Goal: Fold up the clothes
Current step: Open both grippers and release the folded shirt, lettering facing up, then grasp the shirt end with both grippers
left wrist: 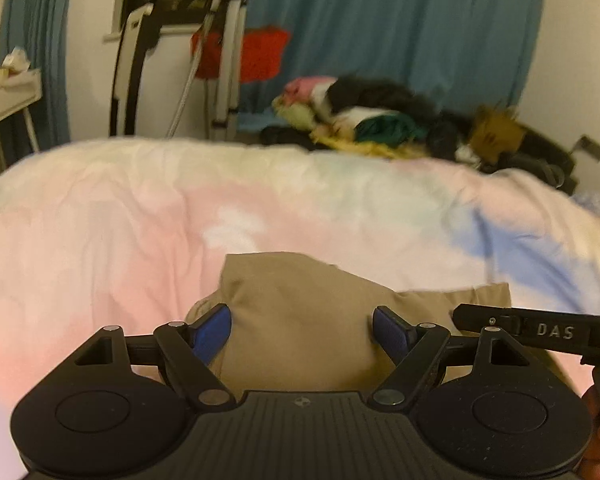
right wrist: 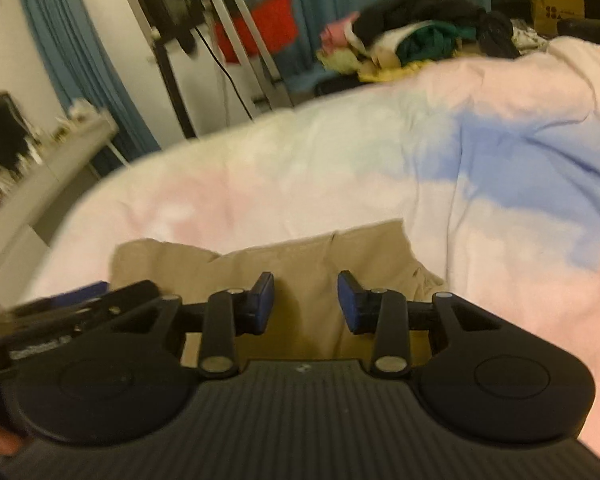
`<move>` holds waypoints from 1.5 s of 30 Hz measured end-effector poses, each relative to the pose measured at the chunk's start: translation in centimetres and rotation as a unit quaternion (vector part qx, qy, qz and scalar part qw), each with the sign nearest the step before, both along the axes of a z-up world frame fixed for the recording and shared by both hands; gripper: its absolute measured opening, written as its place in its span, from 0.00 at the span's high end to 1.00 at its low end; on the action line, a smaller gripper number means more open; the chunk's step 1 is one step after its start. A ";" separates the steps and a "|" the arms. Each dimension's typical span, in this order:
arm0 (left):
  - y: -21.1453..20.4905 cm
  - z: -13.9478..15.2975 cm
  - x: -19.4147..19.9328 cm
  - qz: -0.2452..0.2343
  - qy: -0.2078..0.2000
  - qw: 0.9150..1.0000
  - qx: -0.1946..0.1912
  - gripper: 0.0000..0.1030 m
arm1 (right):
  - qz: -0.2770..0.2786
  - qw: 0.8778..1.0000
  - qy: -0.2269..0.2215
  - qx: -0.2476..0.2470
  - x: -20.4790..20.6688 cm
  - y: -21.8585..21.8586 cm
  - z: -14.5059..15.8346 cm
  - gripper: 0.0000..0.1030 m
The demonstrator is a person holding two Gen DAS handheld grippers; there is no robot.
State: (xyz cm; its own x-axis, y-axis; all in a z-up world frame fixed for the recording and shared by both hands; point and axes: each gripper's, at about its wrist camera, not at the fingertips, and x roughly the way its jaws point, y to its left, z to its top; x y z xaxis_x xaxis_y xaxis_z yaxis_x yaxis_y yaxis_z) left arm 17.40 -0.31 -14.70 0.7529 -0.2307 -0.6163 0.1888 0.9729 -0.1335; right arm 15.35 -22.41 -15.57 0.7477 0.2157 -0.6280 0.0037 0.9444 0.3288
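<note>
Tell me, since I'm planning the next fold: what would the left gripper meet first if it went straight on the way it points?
The tan garment. It lies right between and ahead of the left gripper, whose jaws stand open. Past it comes the pastel duvet. Whether the pads already touch the cloth is unclear in this blurred view.
</note>
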 end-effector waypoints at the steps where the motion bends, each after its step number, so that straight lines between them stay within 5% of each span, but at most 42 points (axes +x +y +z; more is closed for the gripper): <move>1: 0.1 -0.3 0.3 0.001 0.004 1.000 -0.003 0.23 | -0.003 1.000 0.005 0.000 0.3 0.1 -0.6 0.65; 7: 0.4 0.9 -1.0 -0.005 -0.001 1.000 -0.002 0.23 | -0.002 1.000 -0.027 0.006 -2.9 0.5 2.0 0.63; 14: 0.5 2.8 -7.9 -0.034 -0.001 0.999 -0.004 0.23 | 0.009 0.998 -0.061 0.007 -10.1 1.2 5.2 0.62; 21: 0.7 1.1 -10.7 -0.014 0.032 0.999 0.015 0.23 | 0.004 1.000 0.000 -0.016 -12.1 2.1 1.7 0.62; 27: 3.7 3.4 -13.5 -0.024 0.030 0.995 -0.090 0.23 | -0.016 1.000 0.016 0.012 -12.6 1.4 1.3 0.63; 31: 5.3 3.2 -14.9 -0.067 0.068 0.974 -0.205 0.23 | -0.036 0.998 0.023 0.055 -13.2 0.5 1.4 0.63; 35: 5.0 1.1 -14.0 -0.070 0.130 0.955 -0.257 0.23 | -0.053 0.995 0.016 0.078 -13.9 0.0 1.8 0.61; 38: 5.2 -1.8 -12.3 -0.040 0.195 0.927 -0.318 0.25 | -0.066 0.993 0.010 0.096 -14.4 -0.4 1.9 0.61; 42: 7.0 -5.5 -10.1 0.034 0.245 0.880 -0.405 0.41 | -0.086 0.987 0.012 0.136 -14.9 -1.5 1.9 0.61; 45: 8.6 -6.0 -9.8 0.078 0.231 0.865 -0.438 0.48 | -0.081 0.979 0.015 0.184 -15.0 -2.1 1.8 0.54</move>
